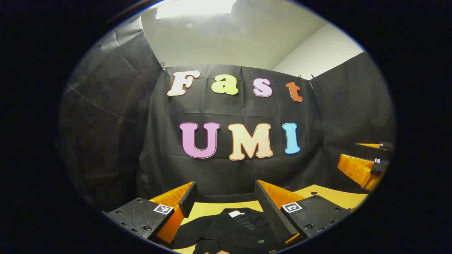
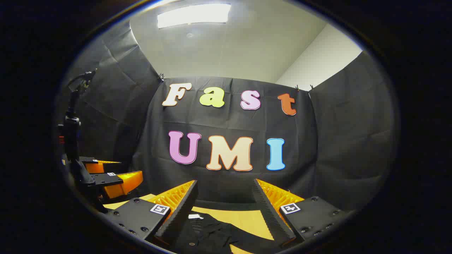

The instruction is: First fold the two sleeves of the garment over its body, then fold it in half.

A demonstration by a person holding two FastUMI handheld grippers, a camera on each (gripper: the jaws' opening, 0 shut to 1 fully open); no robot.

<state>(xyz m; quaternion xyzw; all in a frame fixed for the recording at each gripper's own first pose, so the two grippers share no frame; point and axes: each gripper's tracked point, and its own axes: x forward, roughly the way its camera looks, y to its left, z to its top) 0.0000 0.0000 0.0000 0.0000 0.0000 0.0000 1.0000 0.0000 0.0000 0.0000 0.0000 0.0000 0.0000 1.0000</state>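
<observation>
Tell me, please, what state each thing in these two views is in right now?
left gripper: open, fingers spread, holding nothing, raised above the garment.
right gripper: open, fingers spread, holding nothing, raised above the garment.
garment: dark, lying rumpled on the table, collar tag facing up, not yet folded flat.
table: wooden top, bearing the garment.
ceiling light: on.

The left gripper (image 1: pixel 222 203), seen in the left gripper view, points level at twelve o'clock, its two ridged fingers (image 1: pixel 270 211) spread wide with nothing between them. The right gripper (image 2: pixel 224 201) in the right gripper view is held the same way, fingers (image 2: pixel 178 210) parted. Each appears in the other's view: right gripper (image 1: pixel 367 164) at three o'clock, left gripper (image 2: pixel 106 176) at nine o'clock.
</observation>
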